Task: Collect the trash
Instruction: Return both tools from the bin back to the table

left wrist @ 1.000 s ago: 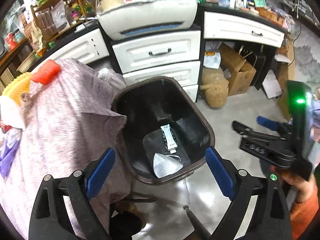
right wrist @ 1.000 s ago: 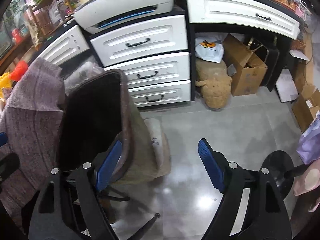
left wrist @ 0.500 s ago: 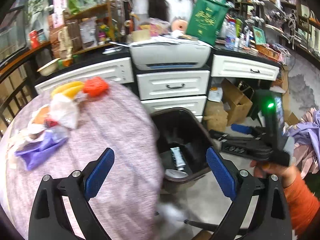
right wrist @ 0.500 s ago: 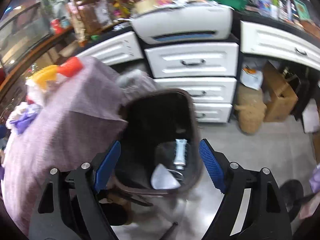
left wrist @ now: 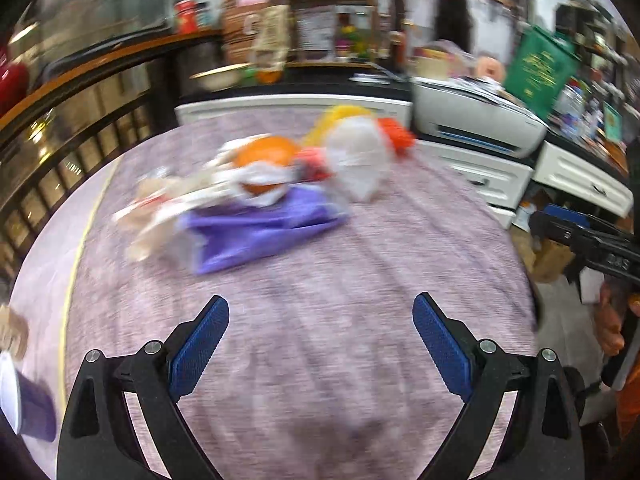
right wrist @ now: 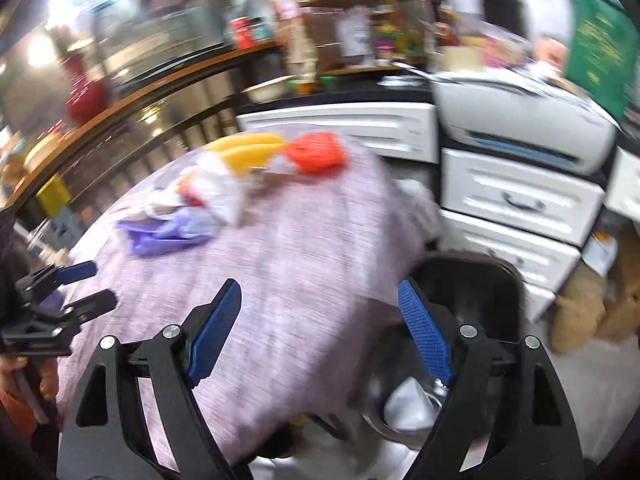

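A heap of trash lies at the far side of the round table (left wrist: 320,360) with its mauve cloth: a purple bag (left wrist: 256,228), a white wad (left wrist: 360,160), an orange piece (left wrist: 264,152), a red item (left wrist: 396,132) and a yellow one (right wrist: 248,152). My left gripper (left wrist: 320,344) hovers open over the cloth, short of the heap, nothing between its fingers. My right gripper (right wrist: 320,332) is open and empty above the table's right edge. The dark bin (right wrist: 480,288) stands below on the floor with a white mask (right wrist: 408,404) inside. Both views are motion-blurred.
White drawers (right wrist: 516,200) and a grey printer (right wrist: 520,124) stand behind the bin. A cluttered counter and shelves run along the back. A dark railing (left wrist: 80,120) curves at the left. A purple cup (left wrist: 28,404) sits at the table's near left edge. Brown stuffed toys (right wrist: 592,304) lie on the floor.
Both grippers have swung away from the bin, up and left over the table. The trash heap now fills the middle of the left wrist view. Both stayed open.
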